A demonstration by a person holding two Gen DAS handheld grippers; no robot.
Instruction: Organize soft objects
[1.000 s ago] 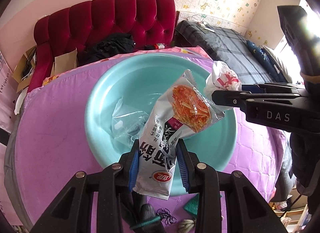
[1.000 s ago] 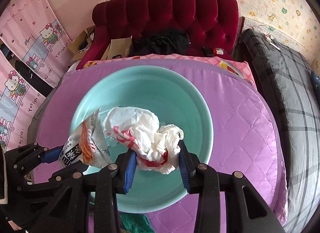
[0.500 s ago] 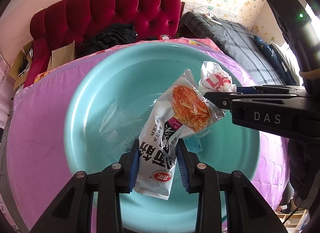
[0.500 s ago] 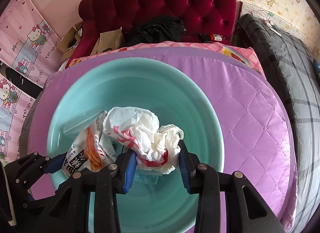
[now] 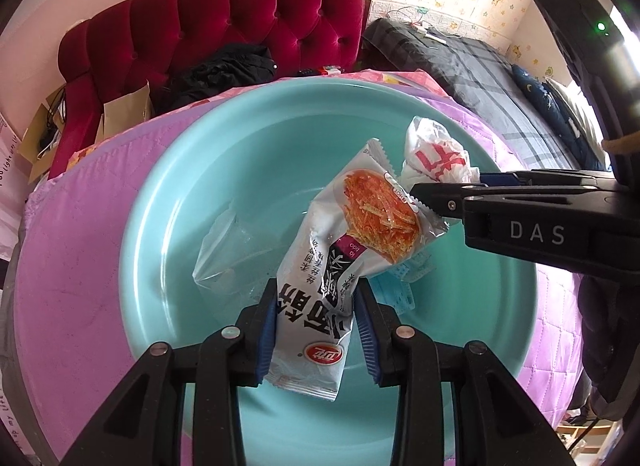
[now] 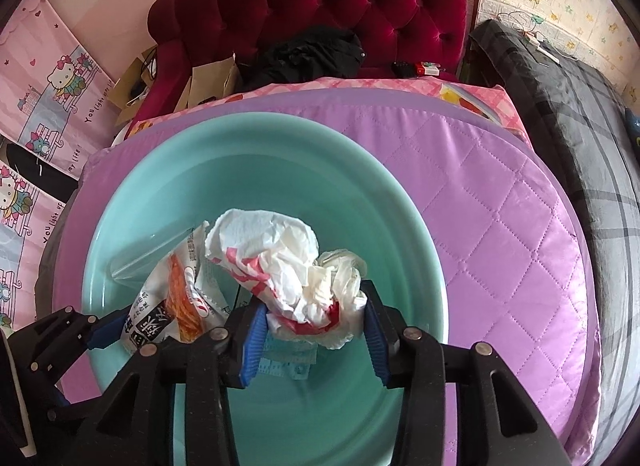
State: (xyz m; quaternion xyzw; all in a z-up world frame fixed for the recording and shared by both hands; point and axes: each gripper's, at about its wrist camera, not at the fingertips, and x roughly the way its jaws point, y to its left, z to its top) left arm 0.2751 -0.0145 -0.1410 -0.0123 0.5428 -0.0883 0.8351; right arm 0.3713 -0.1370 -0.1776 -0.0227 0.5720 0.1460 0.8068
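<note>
Left gripper (image 5: 316,308) clamped on a silver foil snack packet (image 5: 348,250) with black characters and an orange shredded-food print. Blue ribbed pads pinch its lower third; the serrated top edge tilts up and to the right. The film is glossy and creased.

Right gripper (image 6: 314,328) clamped on a crumpled white plastic bag with red print (image 6: 280,262). It is bunched into a loose wad that bulges up and left out of the pads. Thin, wrinkled film.

Both items hang over a large round teal plastic basin (image 5: 192,169), smooth with a wide flared rim. In the left wrist view the bag (image 5: 436,153) sits just beside the packet's top corner, and the black right gripper body with "DAS" lettering (image 5: 536,231) crosses from the right. In the right wrist view the packet (image 6: 176,302) is just left of the bag. I cannot tell if they touch.

Lying in the basin: a clear, crinkled plastic bag (image 5: 228,250), flat on the bottom left of the packet, and a light-blue pleated face mask (image 5: 404,286) under the packet's right side, also visible below the right gripper (image 6: 286,362).

The basin rests on a purple quilted cover with diamond stitching (image 6: 500,217). Behind it is a red tufted velvet headboard (image 6: 340,1) with a heap of black clothing (image 6: 304,53) at its base.
</note>
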